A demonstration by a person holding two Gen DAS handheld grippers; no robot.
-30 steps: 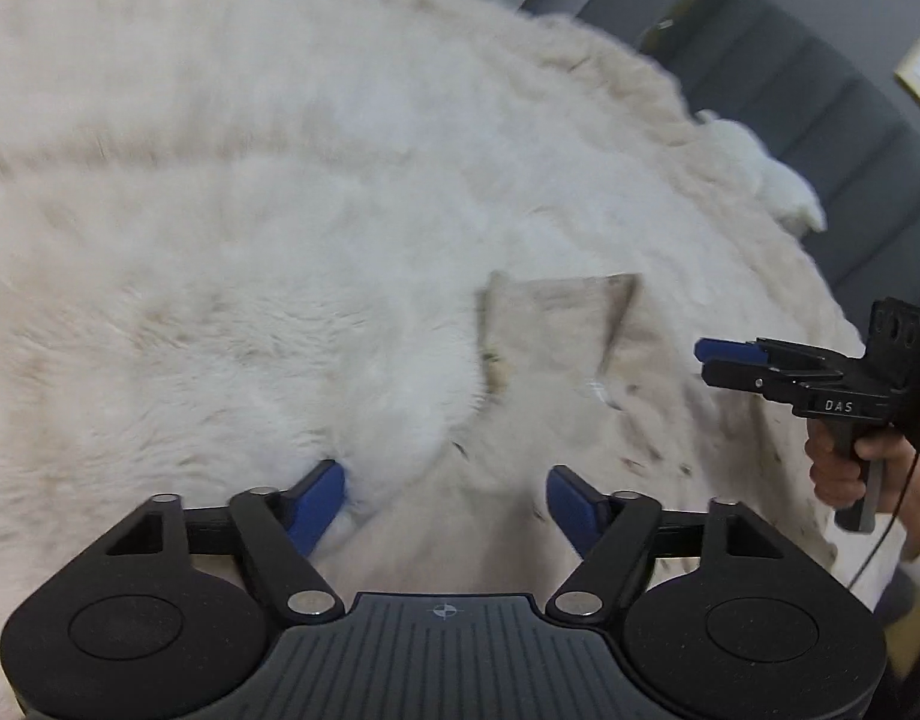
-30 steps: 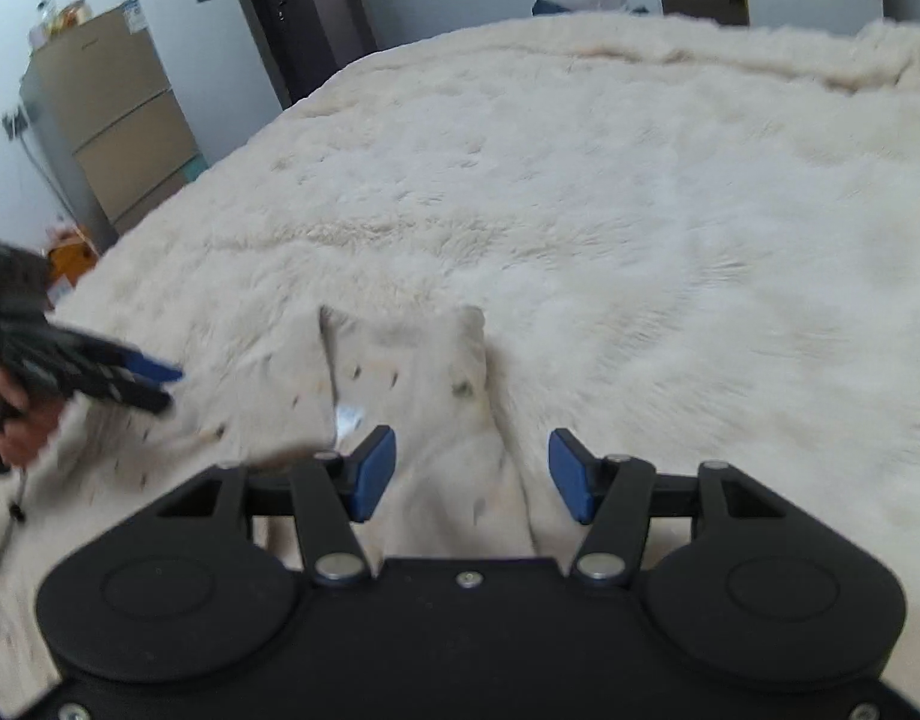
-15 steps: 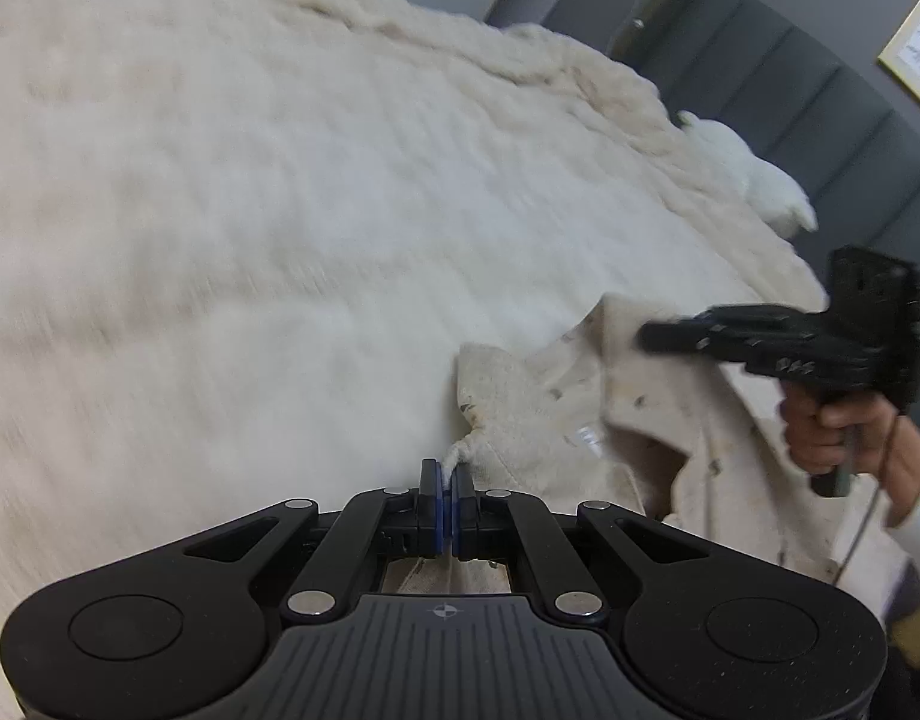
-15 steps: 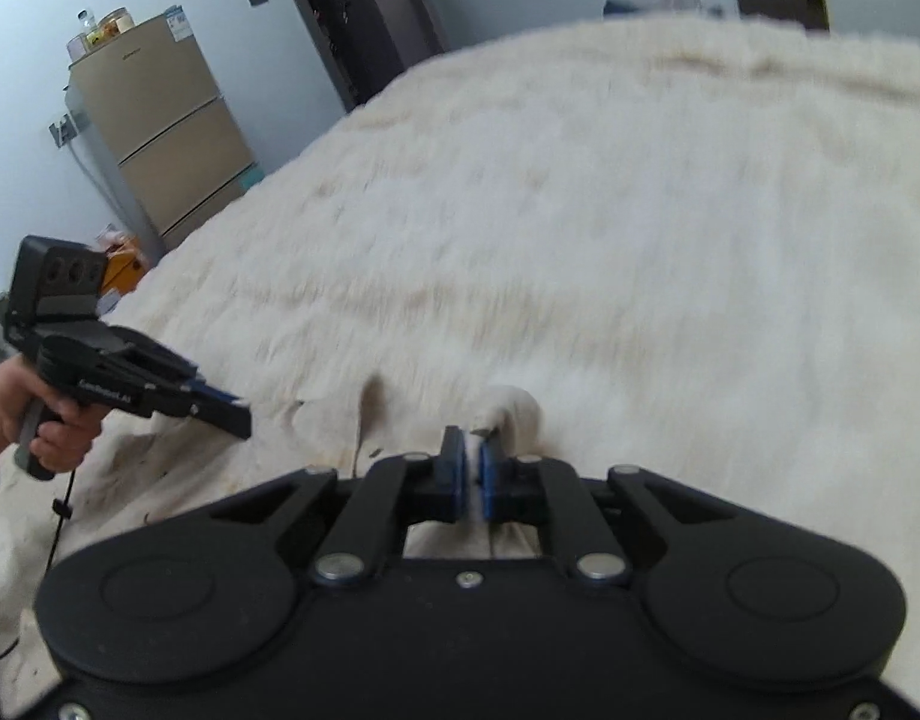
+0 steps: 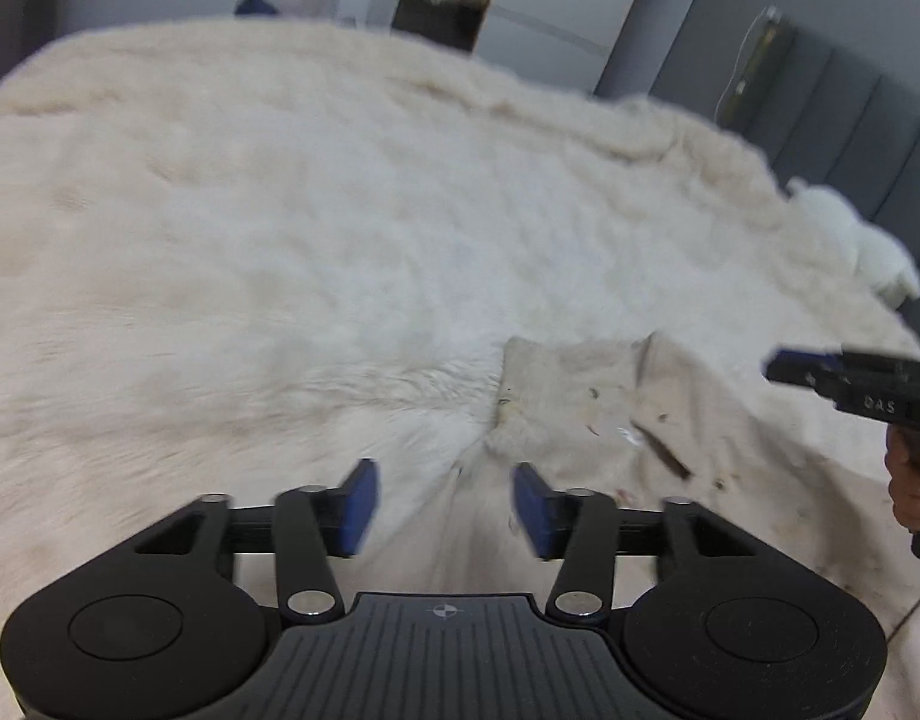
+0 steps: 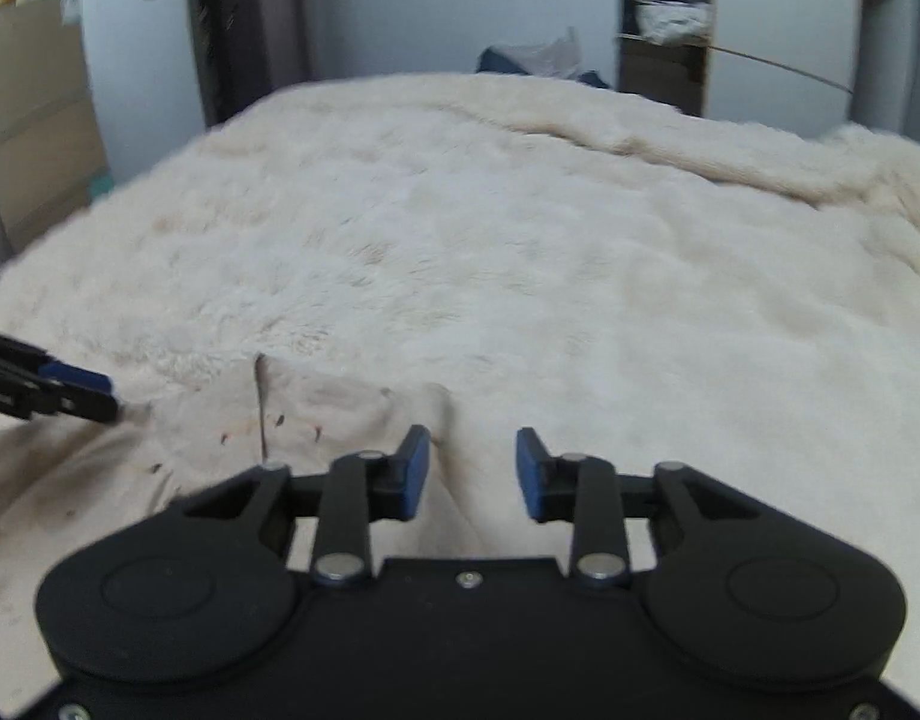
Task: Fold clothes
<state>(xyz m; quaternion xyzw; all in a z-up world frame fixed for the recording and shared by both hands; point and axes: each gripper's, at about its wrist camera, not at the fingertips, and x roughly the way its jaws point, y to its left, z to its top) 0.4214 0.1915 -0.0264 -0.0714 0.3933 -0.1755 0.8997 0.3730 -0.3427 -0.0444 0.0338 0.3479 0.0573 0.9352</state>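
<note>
A beige garment with small dark specks [image 5: 586, 420] lies flat on the fluffy cream bedspread [image 5: 280, 252], its far corners folded over. My left gripper [image 5: 445, 504] is open and empty above the garment's near left edge. My right gripper [image 6: 472, 471] is open and empty above the garment's [image 6: 316, 420] right edge. The right gripper also shows at the right edge of the left wrist view [image 5: 820, 369]. The left gripper shows at the left edge of the right wrist view [image 6: 82, 393].
The bedspread [image 6: 520, 252] covers the whole bed. A grey padded headboard [image 5: 850, 120] and a white plush toy [image 5: 862, 240] are at the right. A wardrobe with shelves [image 6: 664, 18] and a wooden cabinet [image 6: 34, 114] stand beyond the bed.
Half a second ago both grippers were shut on the garment's edges. Both have now opened and let the garment go; it lies flat and both grippers have lifted back.
</note>
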